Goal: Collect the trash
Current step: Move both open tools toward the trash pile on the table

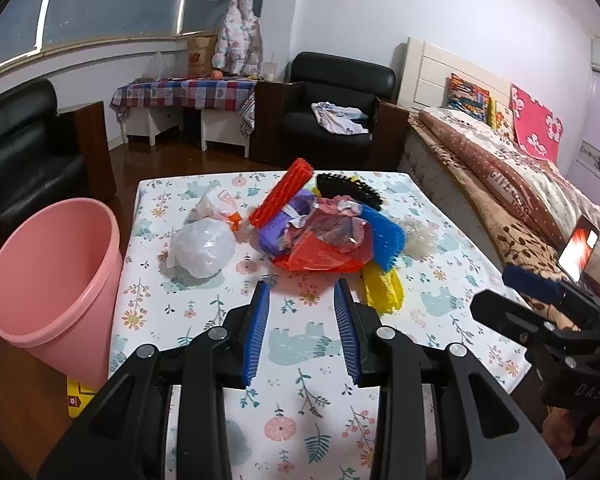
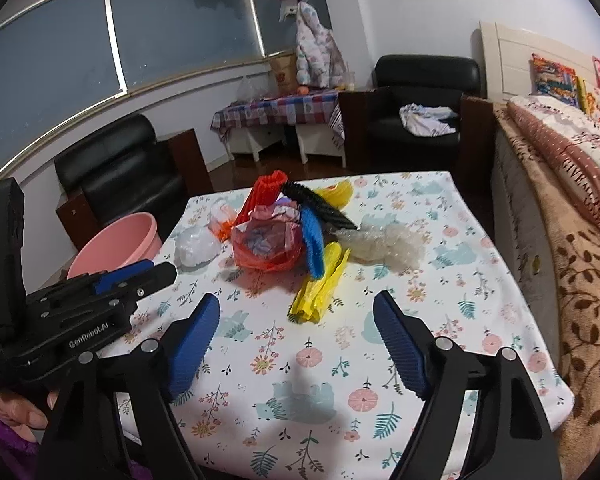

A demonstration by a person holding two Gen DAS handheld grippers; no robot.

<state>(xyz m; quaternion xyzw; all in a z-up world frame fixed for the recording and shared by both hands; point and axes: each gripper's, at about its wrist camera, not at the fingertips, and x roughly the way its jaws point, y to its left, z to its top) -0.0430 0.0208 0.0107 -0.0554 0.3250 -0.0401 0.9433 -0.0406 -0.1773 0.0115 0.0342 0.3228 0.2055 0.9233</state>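
Both your grippers hover empty over the near end of the table (image 1: 452, 280): the left gripper (image 1: 302, 290) has its jaws partly apart, the right gripper (image 2: 296, 308) wide apart. The trash pile (image 1: 324, 232) lies at twelve o'clock from the left one, the white bag (image 1: 202, 250) at eleven, the bin (image 1: 56, 272) at nine, beside the table. Take the yellow bag (image 2: 320, 284) first; pinch a bunched fold, since thin plastic probably slips.
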